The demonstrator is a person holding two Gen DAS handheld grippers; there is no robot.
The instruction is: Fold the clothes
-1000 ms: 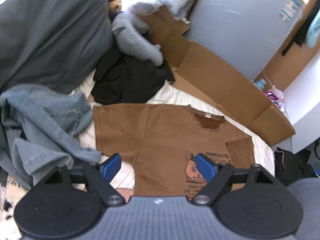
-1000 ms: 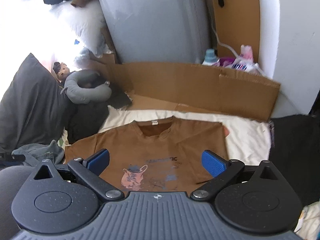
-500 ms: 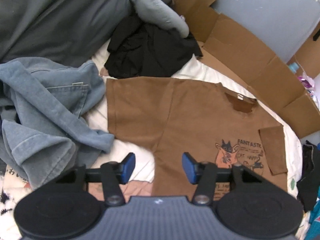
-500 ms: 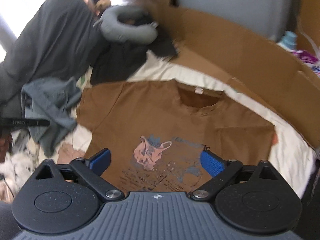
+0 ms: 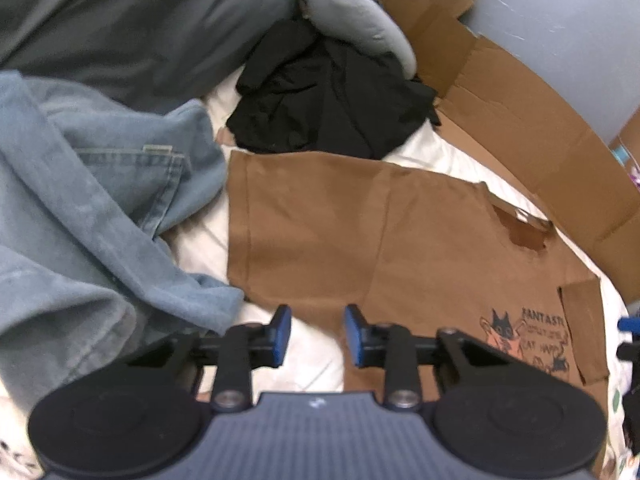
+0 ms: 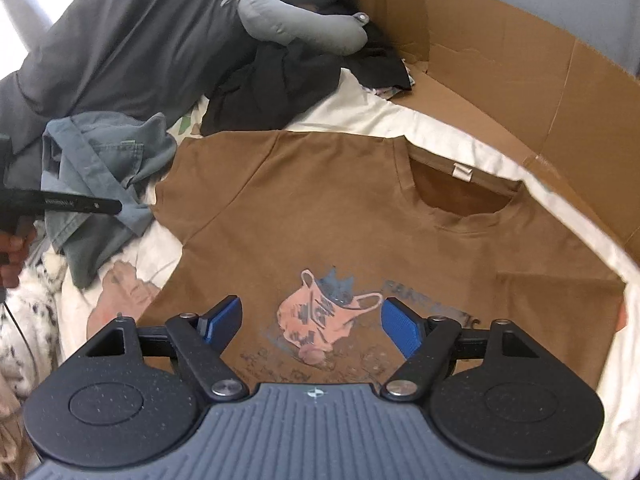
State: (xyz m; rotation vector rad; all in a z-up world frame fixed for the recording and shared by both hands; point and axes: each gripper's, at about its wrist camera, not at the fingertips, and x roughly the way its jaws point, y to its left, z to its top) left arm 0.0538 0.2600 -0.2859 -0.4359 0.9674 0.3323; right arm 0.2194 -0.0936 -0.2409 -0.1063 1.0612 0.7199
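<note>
1. A brown T-shirt [image 6: 340, 216] lies spread flat, print side up, on a bed covered with a white sheet [image 6: 460, 140]; its collar points toward the cardboard [image 6: 520, 80] along the far side.
2. The left tool [image 5: 314, 334] hangs over the shirt's lower side edge below the near sleeve. Its jaws are closing, and a gap still shows between the blue pads [image 5: 282, 334]. The shirt's edge and the sheet lie under that gap, with no cloth pinched.
3. The right tool [image 6: 312, 326] hovers over the shirt's printed chest graphic. Its jaws stand wide and are narrowing; nothing is gripped between them.
4. In the right wrist view, a hand [image 6: 12, 248] at the left edge holds the left tool's dark body.
5. A crumpled denim garment [image 5: 100, 216] lies just beside the shirt's near sleeve.
6. A black garment [image 5: 328, 100] is heaped beyond that sleeve, under a grey neck pillow [image 6: 296, 20].
7. A dark grey pillow [image 5: 132, 20] sits behind the denim.
</note>
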